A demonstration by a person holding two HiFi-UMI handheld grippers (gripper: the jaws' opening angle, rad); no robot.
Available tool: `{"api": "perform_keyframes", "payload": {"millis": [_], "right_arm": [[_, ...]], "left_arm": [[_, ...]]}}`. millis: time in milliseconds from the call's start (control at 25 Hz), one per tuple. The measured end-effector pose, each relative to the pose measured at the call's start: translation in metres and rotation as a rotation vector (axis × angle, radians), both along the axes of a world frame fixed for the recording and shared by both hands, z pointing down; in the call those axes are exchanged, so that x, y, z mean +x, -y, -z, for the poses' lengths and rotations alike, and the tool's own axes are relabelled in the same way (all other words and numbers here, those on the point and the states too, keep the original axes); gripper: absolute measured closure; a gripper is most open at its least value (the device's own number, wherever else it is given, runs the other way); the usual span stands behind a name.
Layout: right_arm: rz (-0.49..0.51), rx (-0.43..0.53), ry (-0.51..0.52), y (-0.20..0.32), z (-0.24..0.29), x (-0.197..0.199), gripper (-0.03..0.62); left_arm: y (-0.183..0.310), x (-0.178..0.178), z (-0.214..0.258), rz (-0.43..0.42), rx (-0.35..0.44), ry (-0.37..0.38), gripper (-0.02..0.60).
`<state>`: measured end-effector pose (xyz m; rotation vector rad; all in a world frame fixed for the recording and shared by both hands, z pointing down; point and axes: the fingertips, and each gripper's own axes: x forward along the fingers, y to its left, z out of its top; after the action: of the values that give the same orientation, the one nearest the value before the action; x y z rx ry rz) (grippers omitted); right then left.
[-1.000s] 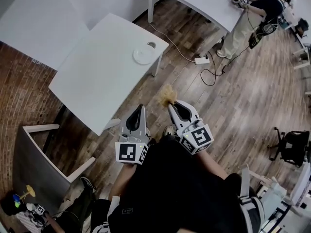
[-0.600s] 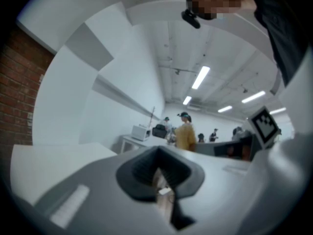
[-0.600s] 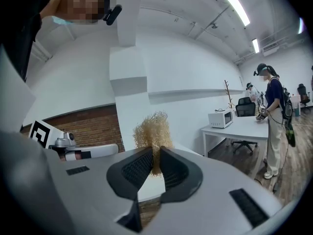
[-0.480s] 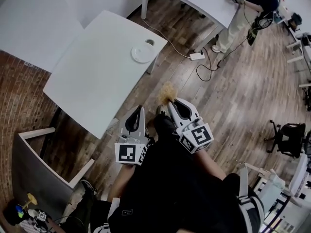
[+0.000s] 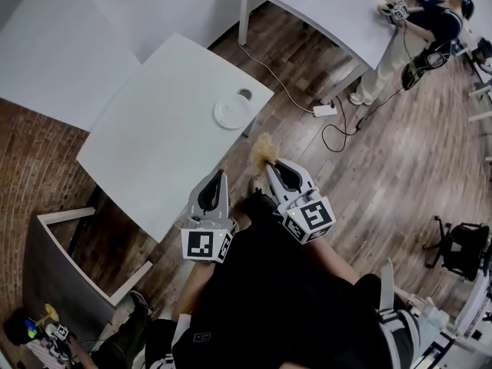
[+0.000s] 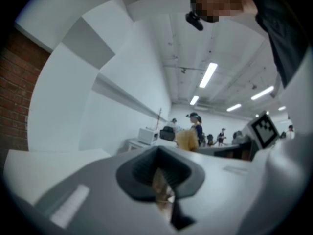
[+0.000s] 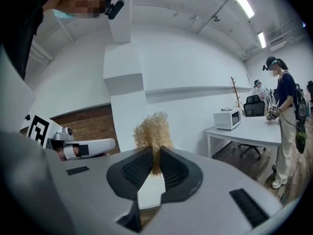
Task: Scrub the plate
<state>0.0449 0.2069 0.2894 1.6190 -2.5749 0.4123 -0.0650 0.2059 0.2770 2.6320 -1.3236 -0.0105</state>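
Gripping one straw-coloured scrubber [image 7: 153, 131] between jaws closed tight on its lower end, the right gripper [image 7: 154, 163] is held at the person's waist, with the tuft standing out past its tips. The left gripper [image 6: 159, 173] sits just beside it on the left, its jaws drawn together with nothing between them. In the head view the two grippers [image 5: 219, 177] [image 5: 270, 167] point forward side by side, the scrubber [image 5: 264, 151] over bare wooden floor. Ahead of both, well apart from them, one white plate [image 5: 233, 113] lies flat near the far corner of a white table [image 5: 154, 129]. One small round cup [image 5: 244, 94] stands just beyond the plate's rim. Farther off to the right, a second white table [image 5: 330, 6] has one person [image 5: 430, 21] standing at its end.
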Motion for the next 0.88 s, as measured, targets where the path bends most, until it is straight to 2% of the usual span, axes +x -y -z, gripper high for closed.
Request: {"api": "perform_keyframes", "payload": {"millis": [400, 640, 880], "right_arm": [[0.069, -0.022, 0.02, 0.074, -0.006, 0.058, 0.551], [0.099, -0.049, 0.049, 0.101, -0.02, 0.085, 0.551], [0.124, -0.075, 0.062, 0.11, -0.027, 0.097, 0.55]], "left_arm": [[0.069, 0.053, 0.003, 0.085, -0.007, 0.027, 0.578], [0.083, 0.076, -0.006, 0.126, -0.026, 0.045, 0.578], [0.091, 0.083, -0.012, 0.17, -0.055, 0.063, 0.578]]}}
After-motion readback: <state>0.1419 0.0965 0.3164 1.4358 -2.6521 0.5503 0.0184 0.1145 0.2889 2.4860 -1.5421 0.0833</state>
